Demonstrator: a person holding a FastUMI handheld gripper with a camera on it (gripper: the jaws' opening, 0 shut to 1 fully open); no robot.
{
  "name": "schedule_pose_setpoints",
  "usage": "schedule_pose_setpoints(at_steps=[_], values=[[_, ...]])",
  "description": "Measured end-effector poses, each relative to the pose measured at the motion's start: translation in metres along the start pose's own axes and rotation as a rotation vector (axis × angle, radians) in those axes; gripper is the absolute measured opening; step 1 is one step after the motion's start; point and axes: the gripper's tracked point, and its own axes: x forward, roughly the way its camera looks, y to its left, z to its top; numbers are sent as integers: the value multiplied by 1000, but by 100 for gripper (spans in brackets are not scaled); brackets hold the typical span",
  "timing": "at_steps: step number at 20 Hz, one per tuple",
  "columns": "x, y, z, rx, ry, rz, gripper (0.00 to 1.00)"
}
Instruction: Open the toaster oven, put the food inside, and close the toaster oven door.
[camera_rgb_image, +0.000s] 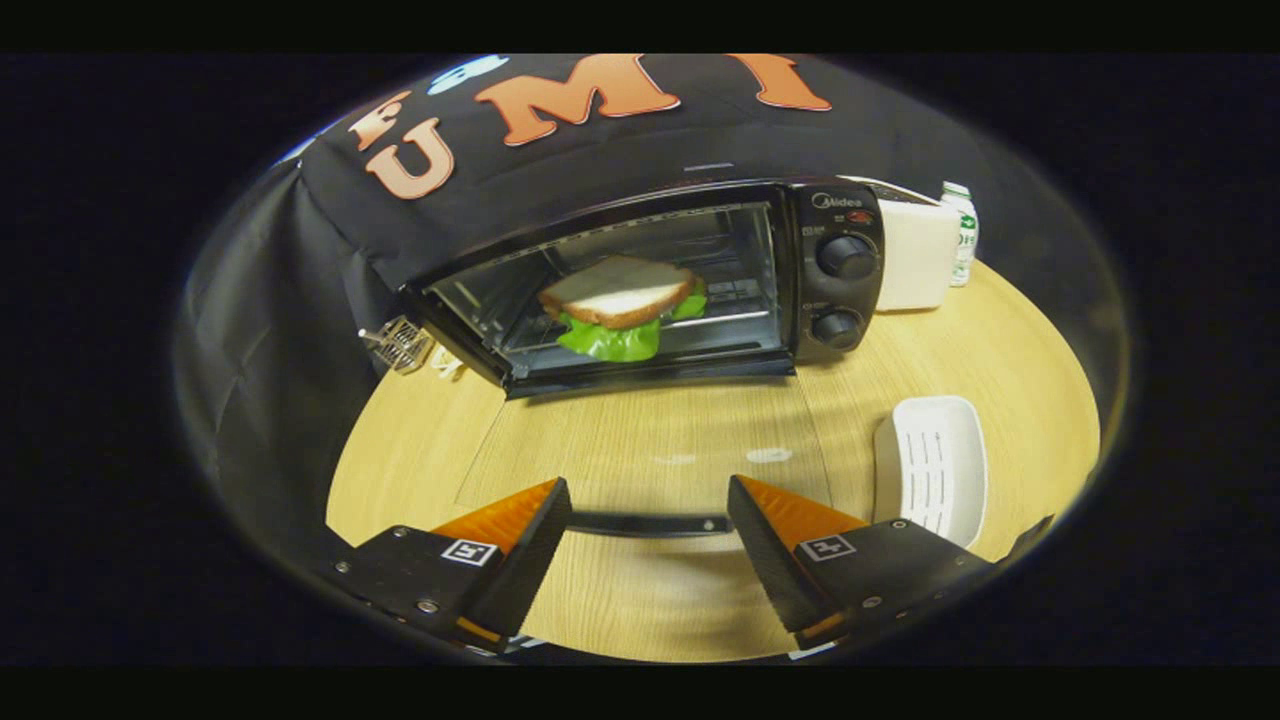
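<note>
Hand-held gripper (648, 545) was held low over the desk (1020, 340), fingers spread wide apart, nothing between them except the dark handle bar (648, 523) of the oven door, which lay crosswise in the gap near the fingertips. Whether either finger touched the bar could not be told.

Toaster oven (660, 275) stood beyond the fingers at the far side of the desk, its long axis running side to side, open mouth facing the gripper. Glass door (640, 440) was folded fully down, lying flat toward the gripper, the wood grain showing through it.

Sandwich (622, 305) sat inside the oven cavity on the wire rack, bread slice on top, green lettuce sticking out toward the opening. Two control knobs (842, 290) were stacked on the panel at the right end of the oven.

White tray (932, 470) lay on the desk just ahead of the right finger. A white block (915, 255) and a small bottle (962, 232) stood beside the oven's right end.
</note>
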Motion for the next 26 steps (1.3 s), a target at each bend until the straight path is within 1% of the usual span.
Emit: schedule_pose_setpoints(at_steps=[2, 6, 10, 12, 14, 15, 17, 20, 22, 26], values=[[-4, -11, -21, -21, 43, -35, 94], [1, -10, -57, 1, 131, -24, 94], [26, -3, -74, -27, 199, -18, 94], [35, 3, -62, -48, 169, -3, 94], [44, 11, -60, -47, 201, 11, 94], [41, 11, -59, -67, 209, 5, 94], [43, 14, -59, -89, 203, 7, 97], [34, 19, -46, -72, 175, 28, 98], [30, 27, -35, -86, 155, 51, 98], [22, 35, -8, -125, 99, 58, 99]])
